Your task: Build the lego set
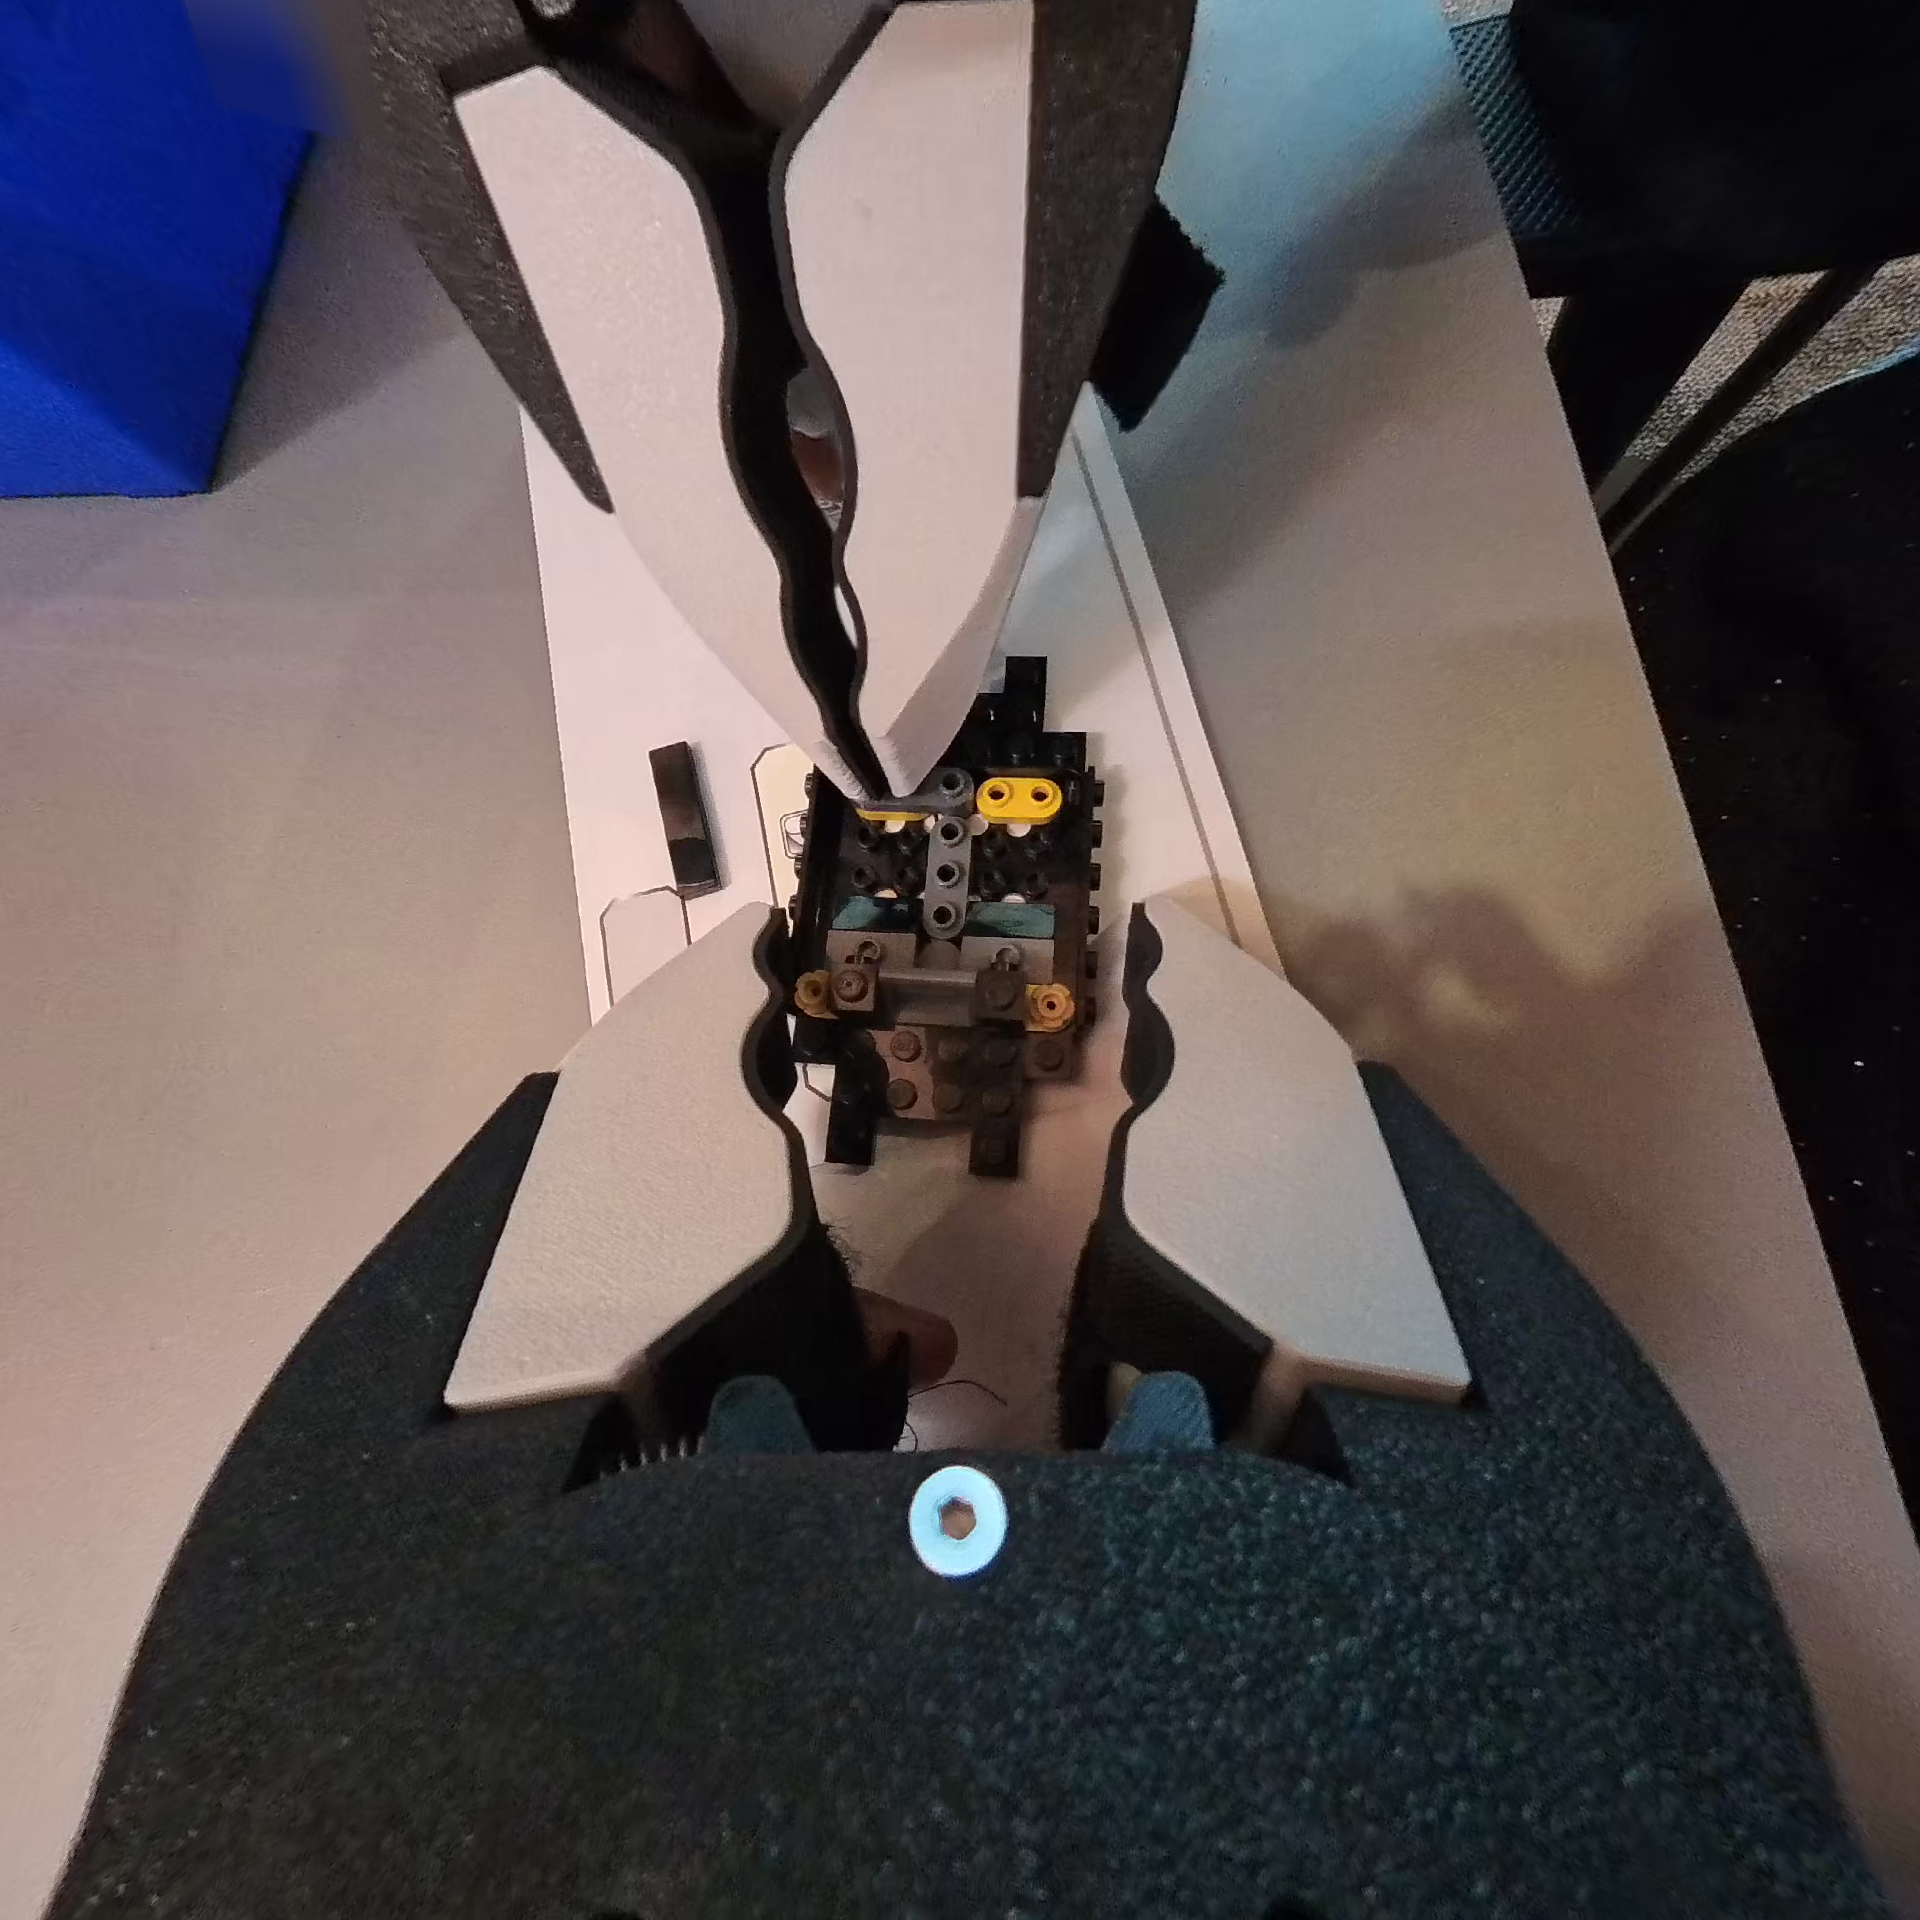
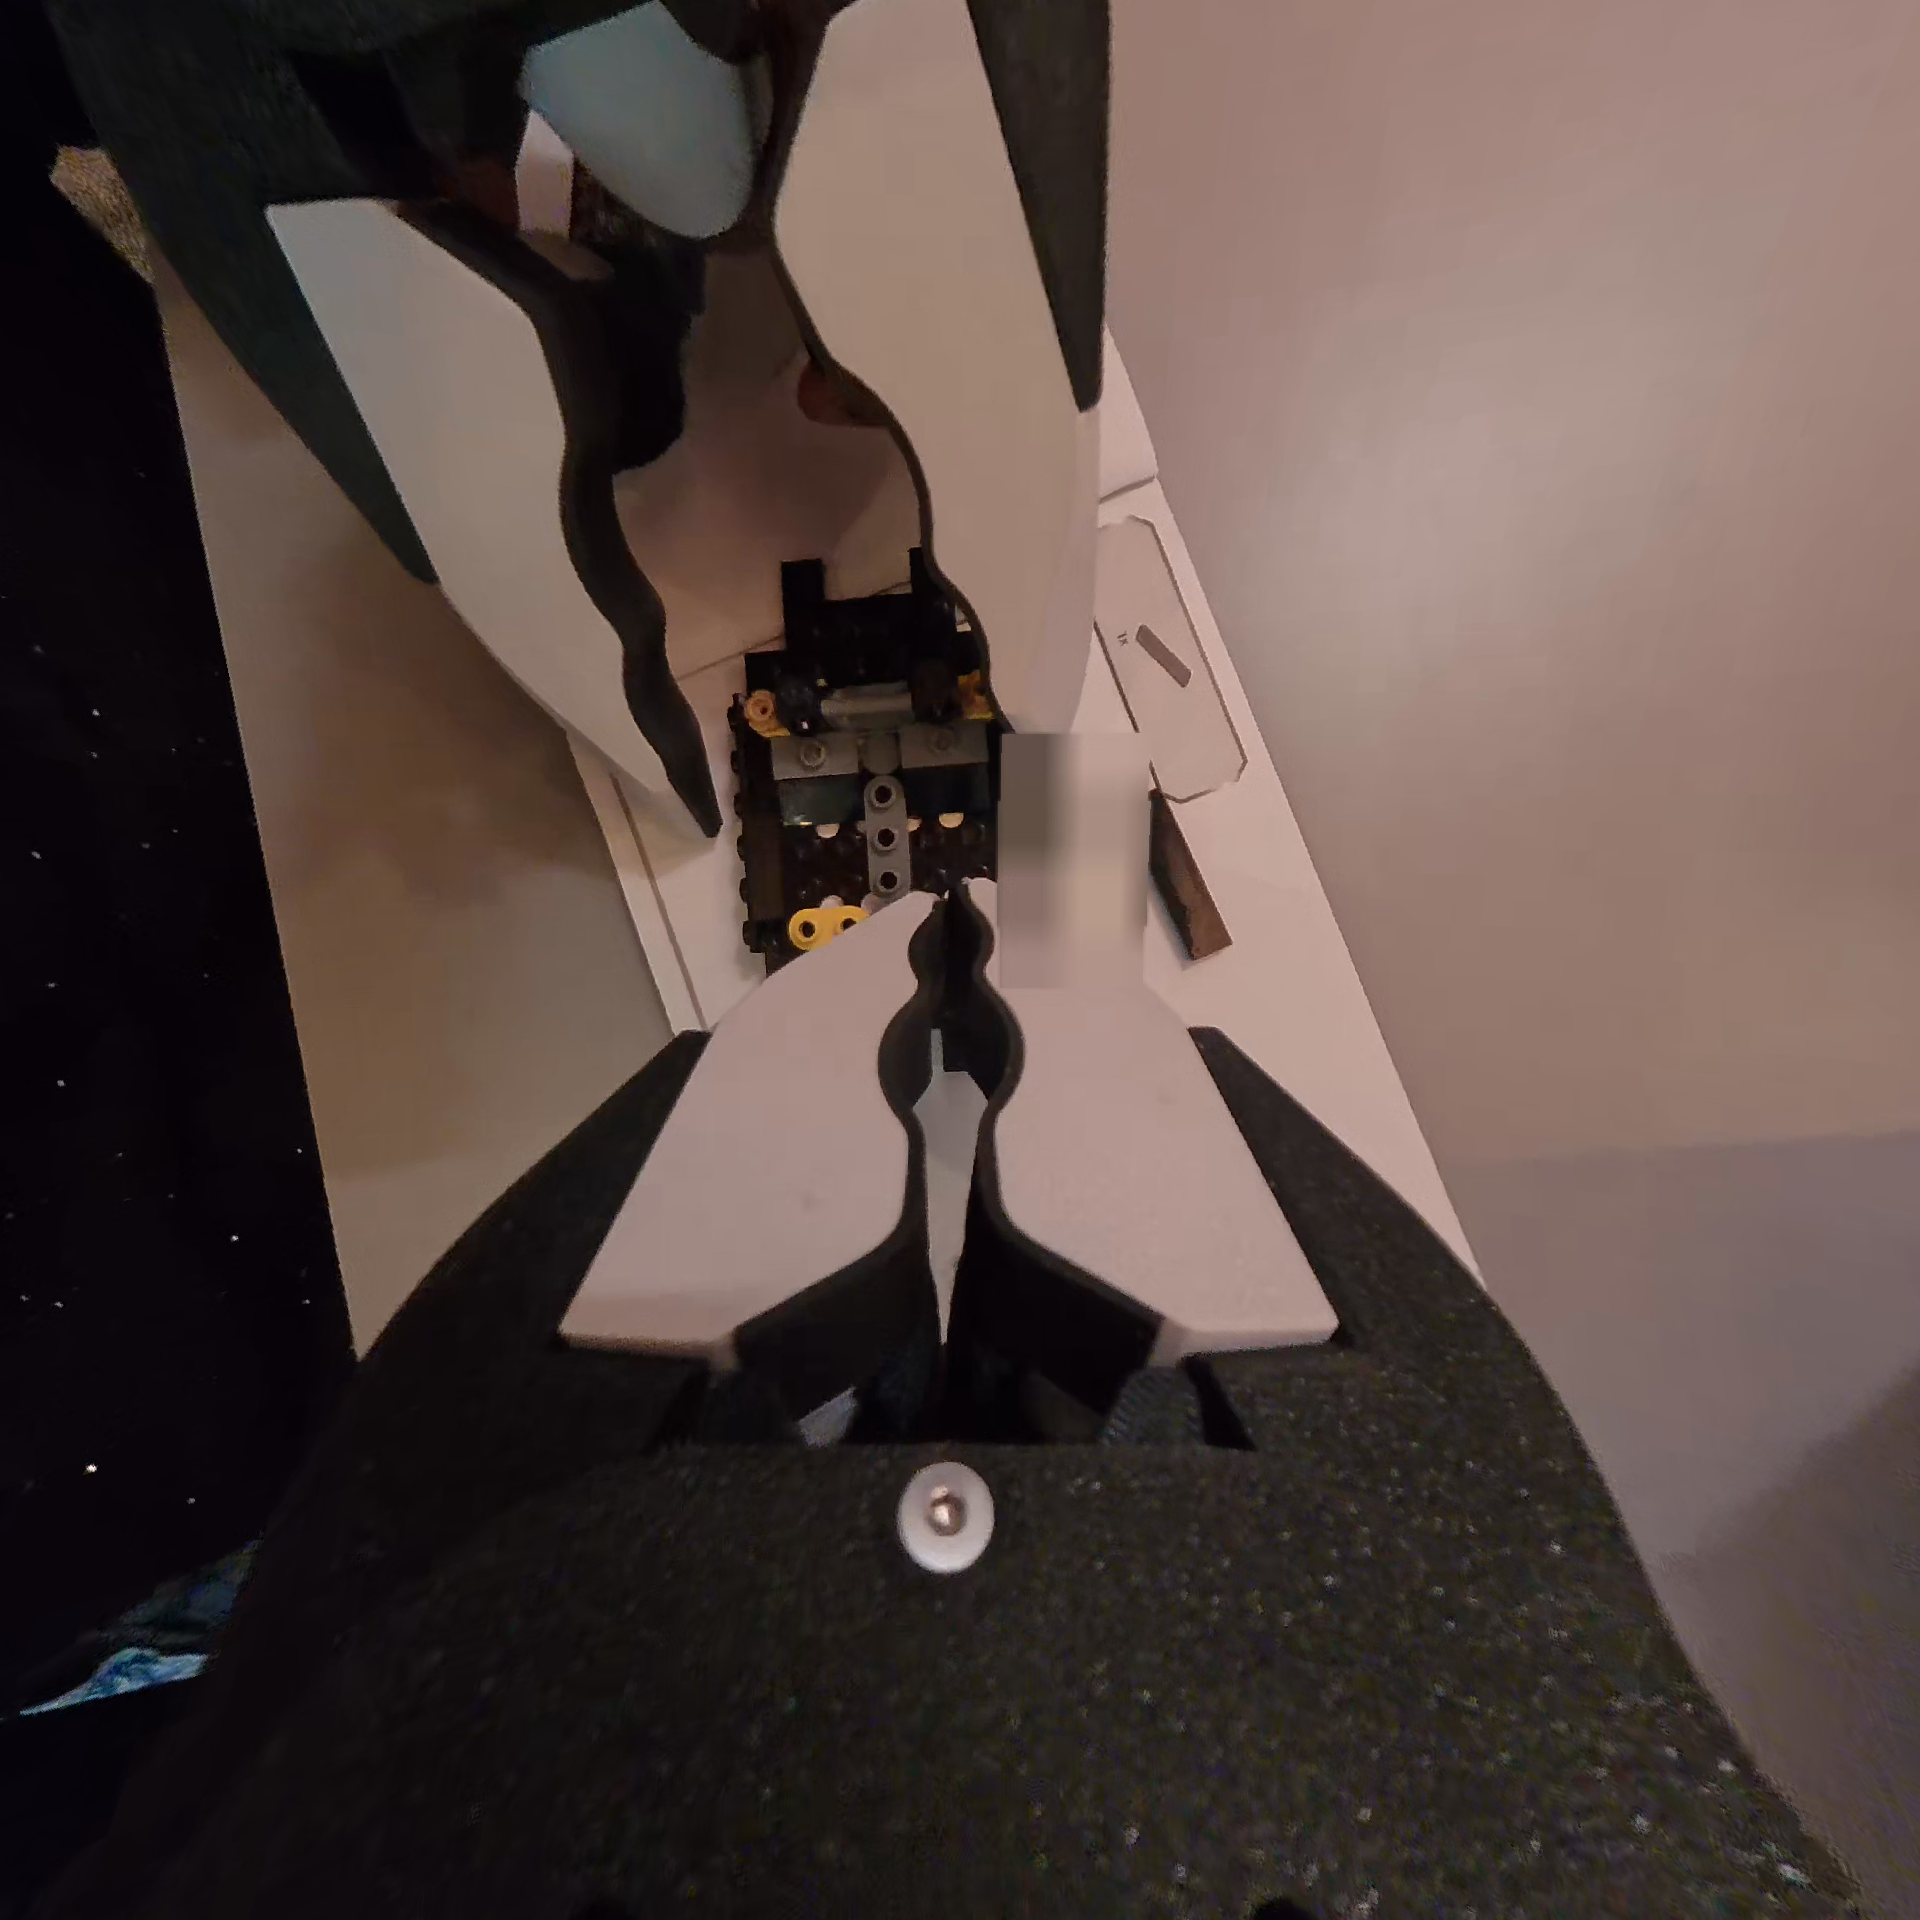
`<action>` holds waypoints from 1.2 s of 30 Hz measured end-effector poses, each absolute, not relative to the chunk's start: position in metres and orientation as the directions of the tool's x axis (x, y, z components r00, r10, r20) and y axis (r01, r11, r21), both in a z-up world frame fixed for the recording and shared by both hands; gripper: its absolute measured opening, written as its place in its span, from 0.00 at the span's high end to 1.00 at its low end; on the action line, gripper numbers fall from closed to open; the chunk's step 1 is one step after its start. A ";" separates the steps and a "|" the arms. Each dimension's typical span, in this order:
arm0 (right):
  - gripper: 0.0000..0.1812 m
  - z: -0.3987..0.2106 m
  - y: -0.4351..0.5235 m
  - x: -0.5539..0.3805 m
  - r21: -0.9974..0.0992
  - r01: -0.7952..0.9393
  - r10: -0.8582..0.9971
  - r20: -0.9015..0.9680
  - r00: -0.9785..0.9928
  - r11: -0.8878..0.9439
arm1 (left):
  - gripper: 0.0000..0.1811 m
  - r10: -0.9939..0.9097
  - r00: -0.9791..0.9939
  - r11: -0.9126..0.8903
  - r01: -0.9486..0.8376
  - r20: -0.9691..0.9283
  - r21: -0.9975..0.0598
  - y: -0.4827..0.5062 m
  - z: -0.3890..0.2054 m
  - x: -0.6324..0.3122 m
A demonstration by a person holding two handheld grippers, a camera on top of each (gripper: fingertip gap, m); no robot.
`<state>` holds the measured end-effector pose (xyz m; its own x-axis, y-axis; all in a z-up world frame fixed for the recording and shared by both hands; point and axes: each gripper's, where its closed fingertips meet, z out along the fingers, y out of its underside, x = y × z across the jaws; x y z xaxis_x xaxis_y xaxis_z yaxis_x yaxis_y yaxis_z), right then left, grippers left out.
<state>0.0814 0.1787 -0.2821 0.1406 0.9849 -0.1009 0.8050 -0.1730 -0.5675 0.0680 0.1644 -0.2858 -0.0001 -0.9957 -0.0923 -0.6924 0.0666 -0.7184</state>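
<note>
Two grippers meet over lego build (image 1: 940, 935) on white sheet (image 1: 644, 665) — we see left gripper (image 1: 948, 966) spread wide, straddling build's near end. Right gripper (image 1: 868, 774) pinched on grey T-shaped piece (image 1: 940, 831) atop build; yellow link (image 1: 1020, 795) beside.

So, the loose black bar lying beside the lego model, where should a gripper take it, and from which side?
Grip the black bar at its middle, across its narrow width, coming straight down from above. It lies flat on the white sheet, long and thin, apart from the model, so only its long side edges offer parallel faces. The open left gripper looks nearer.
</note>
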 end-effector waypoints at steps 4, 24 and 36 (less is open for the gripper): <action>1.00 -0.283 0.178 0.082 -0.552 0.804 0.975 -0.128 0.182 -0.223 | 0.67 -0.996 -0.002 0.065 -0.690 -0.089 -0.721 0.165 -0.286 0.068; 0.87 -0.270 0.181 0.088 -0.605 0.790 0.990 0.022 0.138 -0.096 | 0.68 -0.995 -0.011 0.082 -0.691 -0.103 -0.718 0.163 -0.286 0.069; 1.00 -0.284 0.173 0.086 -0.534 0.830 0.985 -0.038 0.169 -0.163 | 0.69 -0.995 -0.008 0.076 -0.684 -0.096 -0.726 0.163 -0.286 0.069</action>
<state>0.0858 0.1731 -0.2844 0.1694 0.9848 -0.0375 0.8295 -0.1630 -0.5342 0.0690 0.1635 -0.2861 -0.0083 -0.9953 -0.0963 -0.6840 0.0759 -0.7255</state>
